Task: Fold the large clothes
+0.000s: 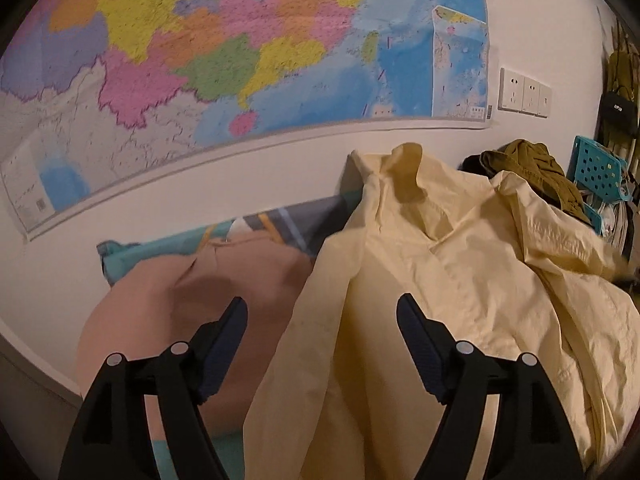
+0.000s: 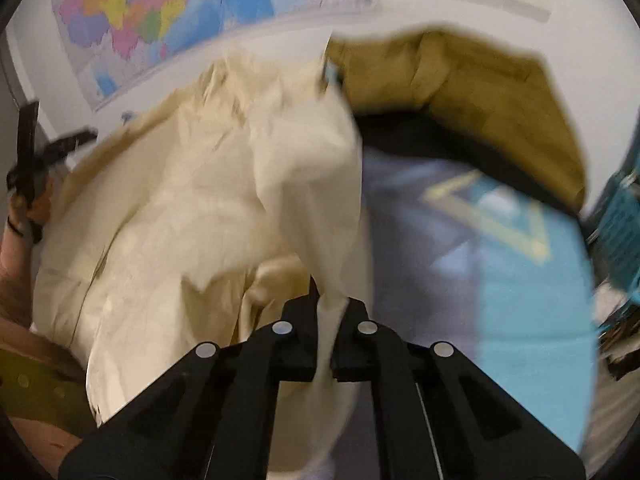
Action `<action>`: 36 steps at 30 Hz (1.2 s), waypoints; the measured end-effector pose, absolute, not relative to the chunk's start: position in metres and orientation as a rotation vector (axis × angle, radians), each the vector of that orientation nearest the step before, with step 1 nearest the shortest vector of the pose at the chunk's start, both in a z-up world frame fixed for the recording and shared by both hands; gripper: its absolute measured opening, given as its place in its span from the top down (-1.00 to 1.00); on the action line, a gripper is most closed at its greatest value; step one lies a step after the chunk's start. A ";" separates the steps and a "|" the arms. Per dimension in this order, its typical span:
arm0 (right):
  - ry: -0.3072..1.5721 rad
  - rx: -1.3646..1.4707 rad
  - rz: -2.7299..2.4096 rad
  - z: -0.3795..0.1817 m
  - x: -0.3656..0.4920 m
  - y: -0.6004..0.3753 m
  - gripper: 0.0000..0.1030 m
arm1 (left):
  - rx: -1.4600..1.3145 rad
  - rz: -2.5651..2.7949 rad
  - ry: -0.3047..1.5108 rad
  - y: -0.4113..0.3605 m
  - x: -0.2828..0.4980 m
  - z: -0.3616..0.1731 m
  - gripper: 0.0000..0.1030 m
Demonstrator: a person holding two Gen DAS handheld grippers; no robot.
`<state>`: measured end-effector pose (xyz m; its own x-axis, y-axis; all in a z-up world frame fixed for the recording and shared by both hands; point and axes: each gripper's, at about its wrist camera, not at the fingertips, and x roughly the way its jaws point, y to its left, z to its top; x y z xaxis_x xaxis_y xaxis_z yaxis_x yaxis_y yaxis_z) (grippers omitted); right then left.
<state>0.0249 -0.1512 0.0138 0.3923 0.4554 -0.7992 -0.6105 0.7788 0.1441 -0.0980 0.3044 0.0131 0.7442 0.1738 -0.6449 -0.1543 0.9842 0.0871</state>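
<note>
A pale yellow jacket (image 1: 460,280) lies crumpled on the bed, its collar toward the wall. My left gripper (image 1: 322,306) is open and empty just above the jacket's left edge. In the right wrist view my right gripper (image 2: 330,304) is shut on a bunched fold of the same jacket (image 2: 200,208) and holds it up off the bed. The right view is blurred. The left gripper (image 2: 44,148) also shows at the far left of the right wrist view, beyond the jacket.
A pink garment (image 1: 172,300) lies left of the jacket. An olive garment (image 1: 536,168) (image 2: 480,92) lies behind it near the wall. The bed has a blue and grey patterned sheet (image 2: 500,240). A teal perforated basket (image 1: 600,168) stands at the right. A map (image 1: 200,60) covers the wall.
</note>
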 end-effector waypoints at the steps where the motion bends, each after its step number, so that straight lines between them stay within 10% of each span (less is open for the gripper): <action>1: 0.929 -0.164 0.688 0.026 0.027 -0.153 0.96 | 0.025 0.191 0.714 0.306 -0.100 0.013 -0.44; 7: 0.751 -0.120 0.671 0.125 0.082 -0.175 0.95 | 0.033 0.206 0.699 0.312 -0.110 0.016 -0.47; 12: 0.921 -0.129 0.487 0.068 0.139 -0.185 0.69 | -0.006 0.194 0.742 0.316 -0.114 0.002 -0.51; 17: 0.942 -0.164 0.405 0.034 0.121 -0.188 -0.28 | 0.003 0.155 0.792 0.309 -0.122 -0.015 -0.54; 23: 0.768 -0.164 0.669 0.068 0.038 -0.159 -0.79 | 0.053 0.089 0.825 0.293 -0.134 -0.032 -0.70; 26: 0.868 -0.230 0.797 0.037 0.010 -0.122 -0.83 | 0.038 0.106 0.920 0.293 -0.126 -0.056 0.01; 27: 0.911 -0.249 0.817 0.023 0.007 -0.113 -0.83 | 0.024 0.114 0.945 0.295 -0.123 -0.062 0.53; 30: 0.980 -0.363 0.763 -0.014 0.002 -0.092 -0.71 | -0.050 0.120 0.948 0.306 -0.121 -0.059 0.87; 32: 1.008 -0.348 0.785 -0.022 0.003 -0.091 0.48 | -0.075 0.132 0.889 0.312 -0.125 -0.039 0.88; 36: 0.926 -0.184 0.835 0.022 0.007 -0.119 0.81 | -0.086 0.172 0.790 0.322 -0.127 0.005 0.92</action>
<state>0.0067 -0.1191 0.0219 0.3200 0.5562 -0.7669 -0.7056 0.6801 0.1988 -0.1271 0.3218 0.0055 0.6905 0.1216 -0.7130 -0.1857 0.9825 -0.0123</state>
